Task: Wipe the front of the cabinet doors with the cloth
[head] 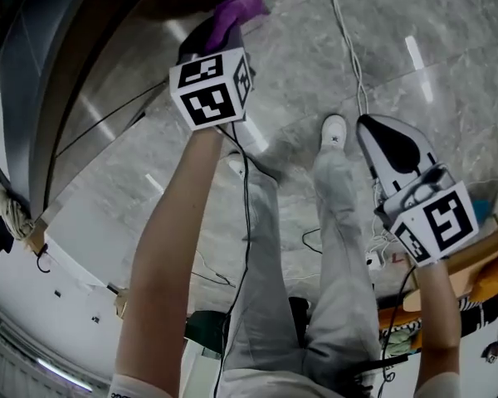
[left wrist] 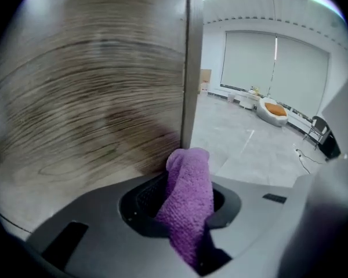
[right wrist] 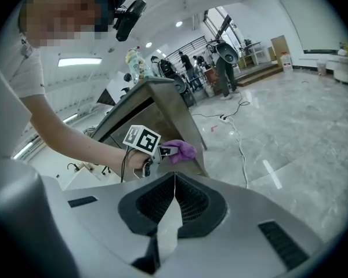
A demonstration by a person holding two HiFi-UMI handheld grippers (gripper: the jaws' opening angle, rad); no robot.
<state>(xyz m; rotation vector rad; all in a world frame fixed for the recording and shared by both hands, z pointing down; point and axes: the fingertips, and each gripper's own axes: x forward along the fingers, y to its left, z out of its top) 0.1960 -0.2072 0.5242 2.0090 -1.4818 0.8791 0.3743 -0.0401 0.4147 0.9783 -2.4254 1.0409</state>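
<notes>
A purple cloth [head: 241, 8] [left wrist: 191, 198] is pinched in my left gripper [head: 220, 25] [left wrist: 181, 181], which is shut on it. The cloth's tip rests against the wood-grain cabinet door [left wrist: 87, 97] [head: 108, 81], close to the door's vertical edge [left wrist: 192, 68]. In the right gripper view the left gripper [right wrist: 162, 149] with the cloth [right wrist: 181, 150] shows against the cabinet [right wrist: 162, 106]. My right gripper [head: 375, 129] [right wrist: 174, 177] hangs apart at the lower right over the floor, its jaws shut with nothing between them.
The person's legs and a white shoe [head: 334, 129] stand between the grippers. A cable [head: 349, 48] runs along the grey marble floor to a power strip [head: 373, 261]. An orange cushion [left wrist: 274, 108] and a chair [left wrist: 323, 138] stand far off. People [right wrist: 188, 68] stand in the background.
</notes>
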